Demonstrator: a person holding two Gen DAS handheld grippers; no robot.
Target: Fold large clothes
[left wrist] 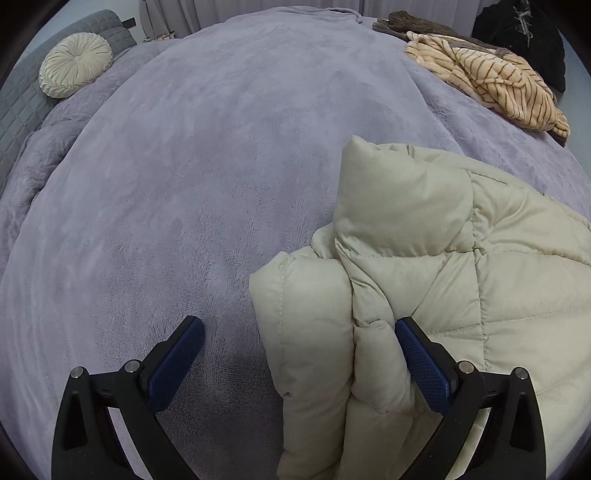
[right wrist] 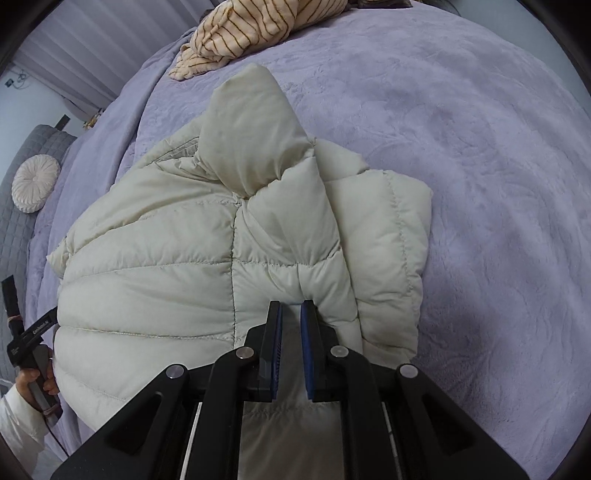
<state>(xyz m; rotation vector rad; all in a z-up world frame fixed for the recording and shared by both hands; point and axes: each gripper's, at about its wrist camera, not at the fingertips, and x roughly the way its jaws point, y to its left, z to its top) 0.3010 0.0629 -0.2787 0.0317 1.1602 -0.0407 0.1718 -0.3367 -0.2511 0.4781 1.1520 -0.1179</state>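
The puffy cream jacket (right wrist: 207,236) lies bunched up on the purple blanket (right wrist: 480,147) that covers the bed, near the bed's close edge. Its collar (right wrist: 251,125) sticks up like a little hill, and one folded part hangs to the side. The right gripper (right wrist: 291,314) pinches a fold of the jacket, with its two blue pads almost together and the cloth squeezed between them. The left gripper (left wrist: 299,332) has its fingers spread wide; a roll of the jacket sits between them, and the right blue pad (left wrist: 424,365) is touching it, while the other pad is over the bare blanket and not touching the jacket. In the right wrist view a hand (right wrist: 37,384) in a white sleeve holds the handle of the left gripper by the bed's edge. Far off, by a far corner of the bed, lies a striped tan garment (left wrist: 495,81) with a brown one (left wrist: 417,26) under it and something black (left wrist: 524,40) beside it. A round cream cushion (left wrist: 75,64) rests by the grey headboard (left wrist: 22,110) at the other far corner
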